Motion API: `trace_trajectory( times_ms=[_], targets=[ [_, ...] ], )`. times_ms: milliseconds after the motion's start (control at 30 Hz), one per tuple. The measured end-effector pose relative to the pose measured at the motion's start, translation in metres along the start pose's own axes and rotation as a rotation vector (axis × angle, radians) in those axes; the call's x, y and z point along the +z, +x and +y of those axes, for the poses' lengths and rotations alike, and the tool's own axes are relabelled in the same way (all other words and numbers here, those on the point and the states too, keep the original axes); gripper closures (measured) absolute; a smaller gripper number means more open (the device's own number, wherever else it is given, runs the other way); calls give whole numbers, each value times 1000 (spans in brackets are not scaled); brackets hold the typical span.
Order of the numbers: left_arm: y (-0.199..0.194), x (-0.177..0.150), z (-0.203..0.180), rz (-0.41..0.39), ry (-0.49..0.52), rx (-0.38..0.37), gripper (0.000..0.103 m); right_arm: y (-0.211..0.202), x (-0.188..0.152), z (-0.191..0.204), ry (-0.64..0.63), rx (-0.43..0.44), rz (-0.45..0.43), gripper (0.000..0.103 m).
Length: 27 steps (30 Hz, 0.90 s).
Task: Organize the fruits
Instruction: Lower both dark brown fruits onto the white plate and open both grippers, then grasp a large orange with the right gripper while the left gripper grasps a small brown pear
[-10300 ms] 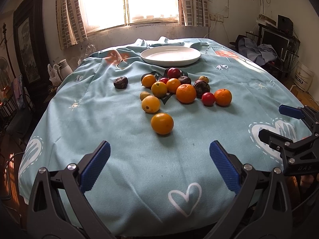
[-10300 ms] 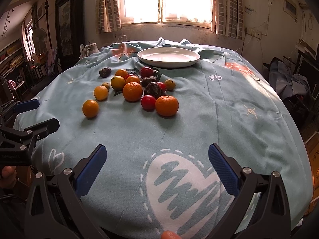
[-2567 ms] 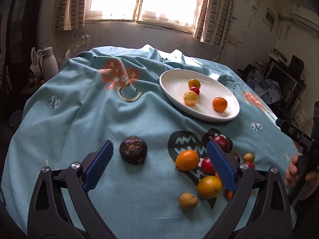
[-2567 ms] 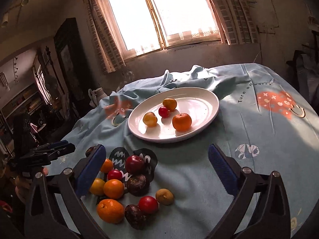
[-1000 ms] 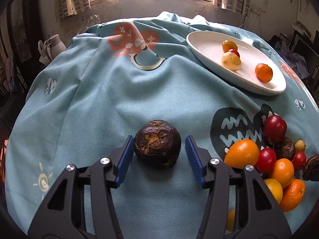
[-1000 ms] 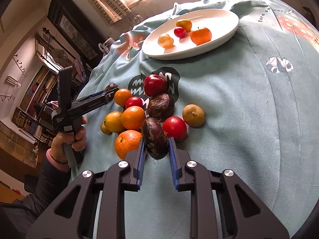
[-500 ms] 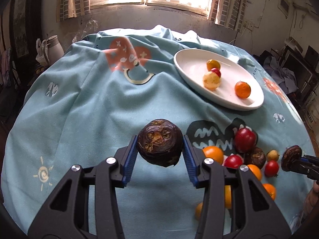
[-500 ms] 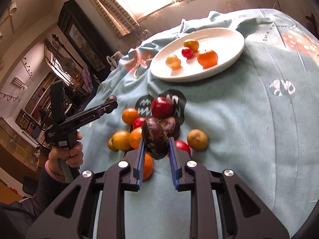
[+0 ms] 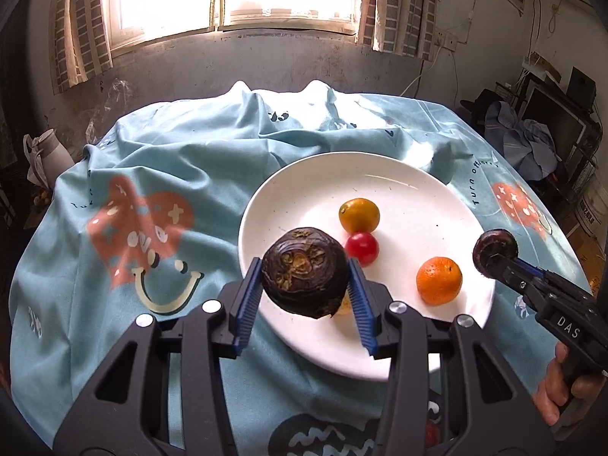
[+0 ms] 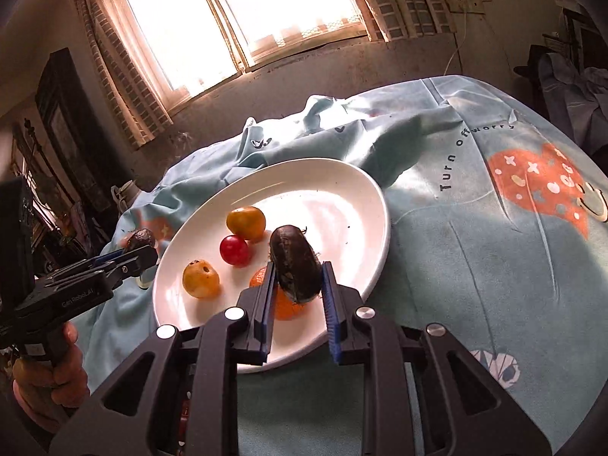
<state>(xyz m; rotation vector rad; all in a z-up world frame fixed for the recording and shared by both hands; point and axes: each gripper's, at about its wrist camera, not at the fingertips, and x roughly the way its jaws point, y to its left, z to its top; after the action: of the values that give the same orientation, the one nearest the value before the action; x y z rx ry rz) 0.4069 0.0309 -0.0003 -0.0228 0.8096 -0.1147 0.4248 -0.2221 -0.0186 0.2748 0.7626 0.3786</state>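
The round white ceramic plate (image 9: 437,190) lies just beyond both claws on the light-blue printed cloth (image 9: 171,174); the left claw (image 9: 306,290) clamps a round dark wrinkled fruit (image 9: 304,271) over its near rim; the right claw (image 10: 298,285) pinches an oblong dark wrinkled fruit (image 10: 294,264) above the small orange mandarin (image 10: 285,304).

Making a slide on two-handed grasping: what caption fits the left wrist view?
Left gripper holds a dark wrinkled fruit over the white plate.
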Motion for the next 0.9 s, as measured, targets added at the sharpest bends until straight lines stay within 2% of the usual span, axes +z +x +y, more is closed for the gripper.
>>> trace_trajectory(
  times_ms=[67,100,133,167,200,233,367,533,600,667,733,800,900],
  targets=[
    [13,3,0,22,-1,3,58,11,0,-4,-7,2,35,78],
    [17,3,0,36,-2,4,54,12,-2,-2,-22,-10,37,77],
    [18,2,1,46,-6,12,45,13,-2,-1,-41,-26,38,74],
    [16,2,2,48,-13,33,22,11,-2,0,-58,-38,45,65],
    [9,1,3,30,-19,54,15,7,-3,1,-67,-31,41,46],
    [-1,-2,5,10,-22,60,15,-2,-4,2,-67,-25,18,43],
    [-46,-25,9,-11,-34,37,7,-39,-14,18,-127,1,-33,43],
    [-91,-76,23,-45,-38,21,4,-81,-51,49,-211,159,5,43],
    [-98,-95,32,-55,-56,56,4,-95,-71,63,-251,199,3,43],
    [-99,-110,41,-34,-80,99,4,-107,-91,75,-293,193,-8,43],
    [-98,-118,50,2,-120,94,4,-112,-109,88,-354,220,20,43],
    [-99,-122,55,1,-150,77,4,-111,-124,102,-424,247,75,43],
    [-99,-125,49,0,-117,115,4,-102,-140,116,-525,225,135,43]
  ],
)
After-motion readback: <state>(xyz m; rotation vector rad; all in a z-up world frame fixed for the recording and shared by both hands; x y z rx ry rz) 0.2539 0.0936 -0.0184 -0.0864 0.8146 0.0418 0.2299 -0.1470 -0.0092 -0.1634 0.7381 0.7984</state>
